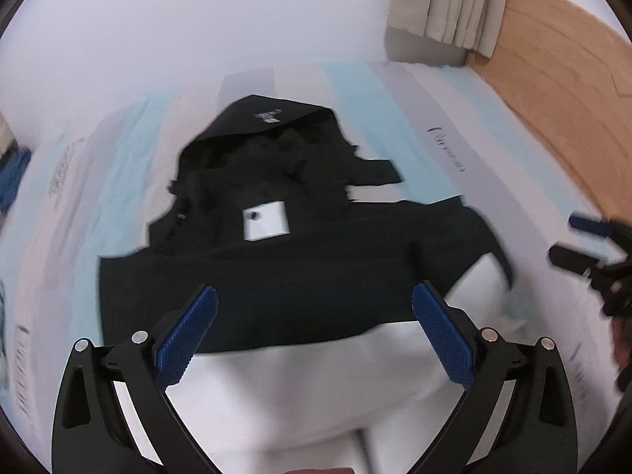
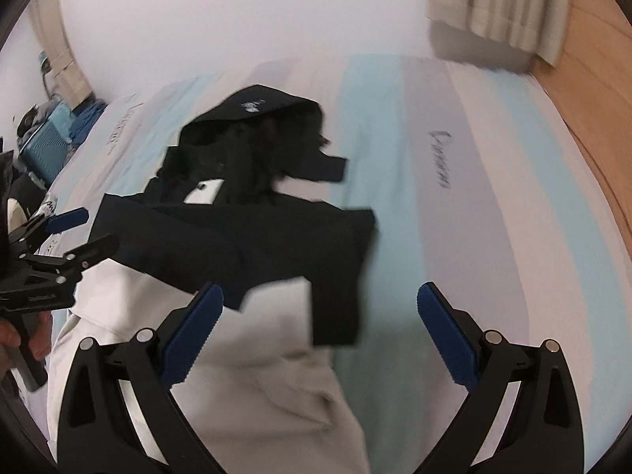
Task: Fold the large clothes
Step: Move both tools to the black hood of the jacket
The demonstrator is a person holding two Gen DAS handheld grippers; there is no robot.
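A black and white hooded jacket (image 1: pixel 284 276) lies flat on the striped bed, hood at the far end, white lower part nearest me; it also shows in the right wrist view (image 2: pixel 245 237). A white label (image 1: pixel 266 221) sits near its collar. My left gripper (image 1: pixel 314 324) is open and empty above the jacket's near black part; it also shows at the left of the right wrist view (image 2: pixel 79 233). My right gripper (image 2: pixel 320 328) is open and empty over the jacket's right side, near a folded black sleeve (image 2: pixel 339 276); it also shows at the right of the left wrist view (image 1: pixel 580 241).
The bed sheet (image 1: pixel 395 118) has pale blue, grey and white stripes. A wooden floor (image 1: pixel 553 59) and a cream curtain (image 1: pixel 458 4) are to the right. A blue suitcase (image 2: pixel 43 142) and clutter stand at the left of the bed. A white wall is behind.
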